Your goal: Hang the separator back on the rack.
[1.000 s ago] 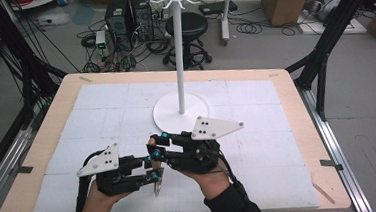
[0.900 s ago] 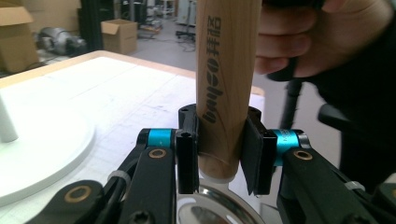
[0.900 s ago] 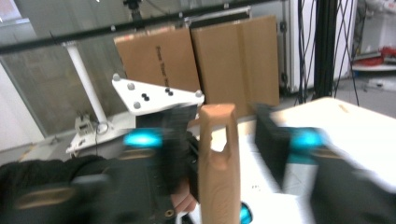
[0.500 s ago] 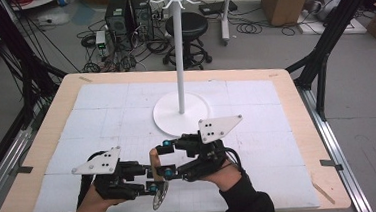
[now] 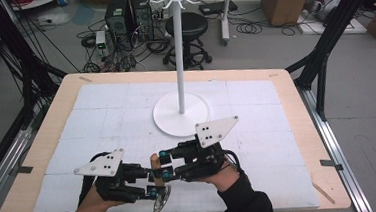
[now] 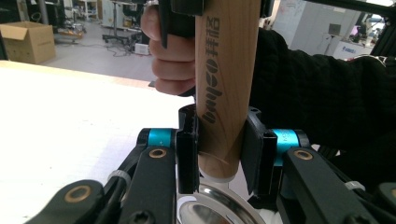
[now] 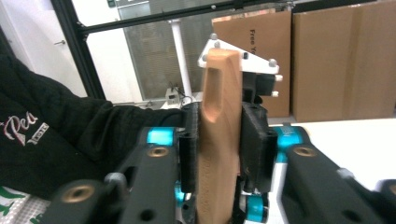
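Together we hold a utensil with a light wooden handle (image 6: 223, 88) and a round steel strainer head (image 5: 160, 200) near the table's (image 5: 53, 140) front edge. Our left gripper (image 5: 153, 191) clamps the handle just above the head; our right gripper (image 5: 163, 165) is clamped on it higher up.

left gripper (image 5: 154, 182): black linkage arms, cyan collars, brass-coloured pivot screws, grey three-cornered plate on top with dark screw dots
right gripper (image 5: 164, 164): same black build, cyan collars, ribbed black pads (image 7: 254, 140), larger grey plate, black cable behind
sleeves (image 5: 245, 197): black; white lettering beside the right gripper's jaws
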